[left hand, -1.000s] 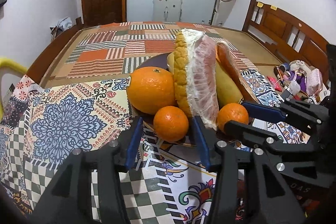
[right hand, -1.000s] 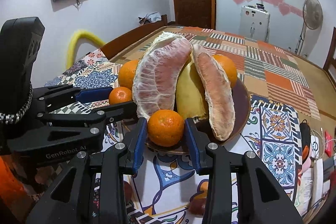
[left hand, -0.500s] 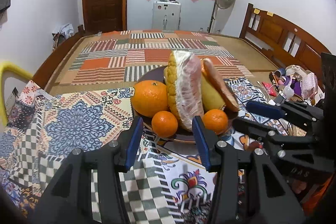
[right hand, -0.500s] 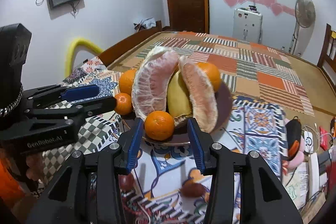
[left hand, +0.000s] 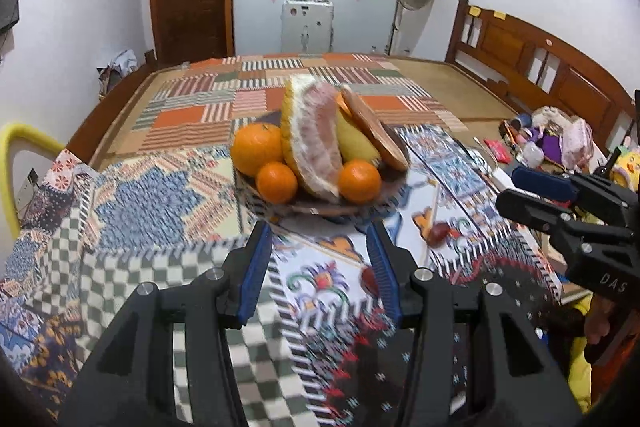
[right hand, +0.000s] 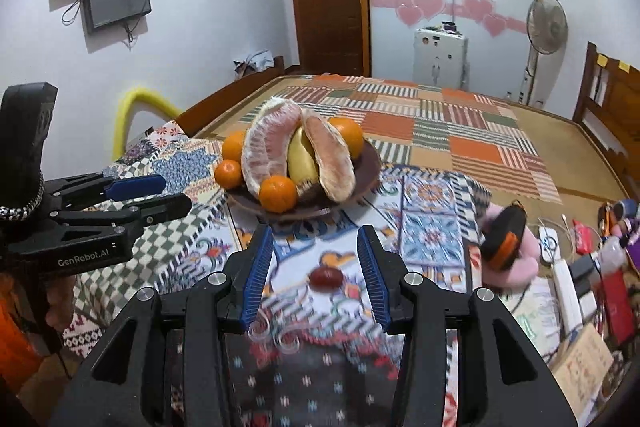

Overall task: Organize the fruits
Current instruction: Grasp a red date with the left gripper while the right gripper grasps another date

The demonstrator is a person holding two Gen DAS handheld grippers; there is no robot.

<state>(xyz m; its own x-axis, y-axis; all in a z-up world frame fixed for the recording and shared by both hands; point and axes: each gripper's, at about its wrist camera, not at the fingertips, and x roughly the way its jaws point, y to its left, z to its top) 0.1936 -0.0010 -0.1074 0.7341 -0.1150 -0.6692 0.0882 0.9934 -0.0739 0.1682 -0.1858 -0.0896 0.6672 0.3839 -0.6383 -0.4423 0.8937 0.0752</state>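
Both grippers just backed off the dark brown wooden fruit plate [left hand: 394, 163], leaving the small mandarins [right hand: 278, 193] on it. The left gripper [left hand: 320, 269] and right gripper [right hand: 316, 267] are part-open, holding nothing. Looks like plating's basically done.

Patchwork-covered bed [left hand: 192, 131] under a brown fruit plate [right hand: 370, 163], red date [right hand: 326, 277] nearby.

Cloth [left hand: 168, 195] on table: soft, matt, many patterns. Plate [right hand: 368, 163]: dark brown, bit shiny. Small oranges [left hand: 277, 182]: bumpy, shiny skin. Peeled pomelo piece [right hand: 268, 147]: thin pale skin, rough white edge. Left gripper [left hand: 320, 247]: black matt plastic, blue ribbed pads, silver metal screws. Headboard [left hand: 540, 67]: shiny brown wood.
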